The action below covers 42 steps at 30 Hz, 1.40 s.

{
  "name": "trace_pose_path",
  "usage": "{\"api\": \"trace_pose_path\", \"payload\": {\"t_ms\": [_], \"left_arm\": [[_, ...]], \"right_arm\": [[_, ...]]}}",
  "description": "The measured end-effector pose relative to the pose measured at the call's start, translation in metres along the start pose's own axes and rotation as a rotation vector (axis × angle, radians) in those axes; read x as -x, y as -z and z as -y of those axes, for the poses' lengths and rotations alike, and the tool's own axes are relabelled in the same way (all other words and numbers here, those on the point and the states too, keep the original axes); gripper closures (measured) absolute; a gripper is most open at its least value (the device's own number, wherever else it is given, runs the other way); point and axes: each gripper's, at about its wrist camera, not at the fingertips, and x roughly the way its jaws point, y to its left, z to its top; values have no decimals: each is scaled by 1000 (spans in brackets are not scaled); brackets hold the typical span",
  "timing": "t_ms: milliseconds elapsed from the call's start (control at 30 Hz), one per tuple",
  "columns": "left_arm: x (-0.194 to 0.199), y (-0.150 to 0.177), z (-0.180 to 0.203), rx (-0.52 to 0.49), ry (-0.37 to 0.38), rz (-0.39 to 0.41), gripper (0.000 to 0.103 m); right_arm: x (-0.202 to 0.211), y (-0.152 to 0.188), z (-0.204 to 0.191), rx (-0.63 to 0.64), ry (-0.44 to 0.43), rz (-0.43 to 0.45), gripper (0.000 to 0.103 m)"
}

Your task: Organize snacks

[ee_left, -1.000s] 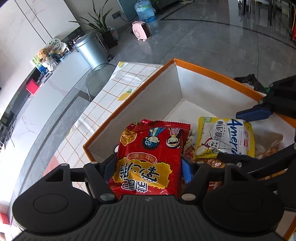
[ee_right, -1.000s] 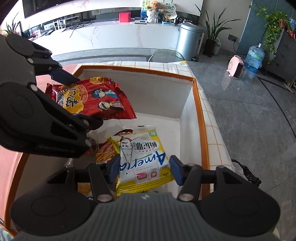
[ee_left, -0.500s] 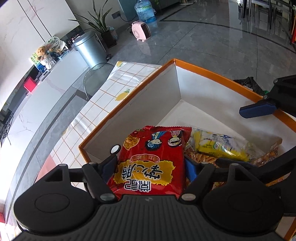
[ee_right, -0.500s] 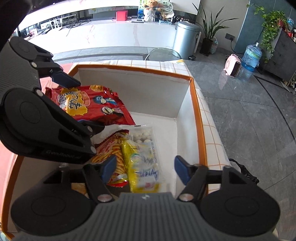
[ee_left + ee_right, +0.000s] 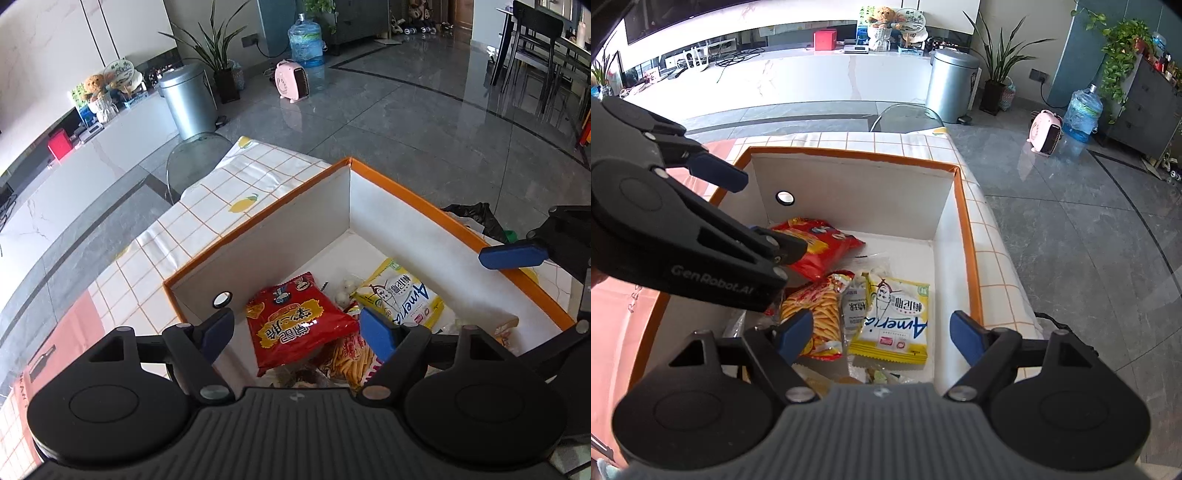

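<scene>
Over the box | left gripper and right gripper held with fingers spread, nothing pinched | red bag lies near the left wall, yellow bag by the right wall | both are best lifted straight up, clear of the rim.

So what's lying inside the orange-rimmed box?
In the box: a red packet, yellow packet, stick-snack bag and clear bag. Items nearest the camera are hidden.

Left hand-held gripper and right hand-held gripper — both spread wide, empty
</scene>
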Motion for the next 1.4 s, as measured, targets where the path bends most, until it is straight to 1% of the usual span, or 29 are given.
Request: {"api": "trace_pose_path", "payload": {"t_ms": [67,167,300,367,467,600,700,800,967,1033,1100,1200,1300,1400], "left_arm": [[13,1,-1,1,-16,11,12],[37,4,-5,23,-41,28,12],[79,11,-11,47,-79,80,12],[101,16,-13,70,-100,112,12],[136,30,-18,132,-106,164,12],[177,53,-23,226,-109,206,12],[205,71,-21,257,-115,228,12],[226,89,-13,273,-152,247,12],[243,125,-3,322,-277,302,12],[245,137,-1,340,-306,322,12],[248,150,2,353,-313,347,12],[246,164,9,355,-316,370,12],[239,177,14,355,-302,361,11],[228,188,13,380,-294,340,11]], "right_arm": [[7,0,1,-12,-3,0,19],[23,-2,-2,-26,-16,11,18],[52,-2,-6,-70,-40,37,13],[68,0,-10,-93,-54,52,13],[94,5,-17,-123,-85,86,12],[129,16,-30,-172,-116,151,10],[151,30,-44,-191,-110,198,10],[170,48,-64,-187,-98,241,9],[199,83,-88,-210,-67,315,9],[209,98,-93,-232,-51,346,9],[214,110,-96,-250,-39,364,8],[215,125,-106,-248,-12,359,8],[209,134,-119,-215,-12,338,8],[200,141,-128,-197,-13,319,8]]}}
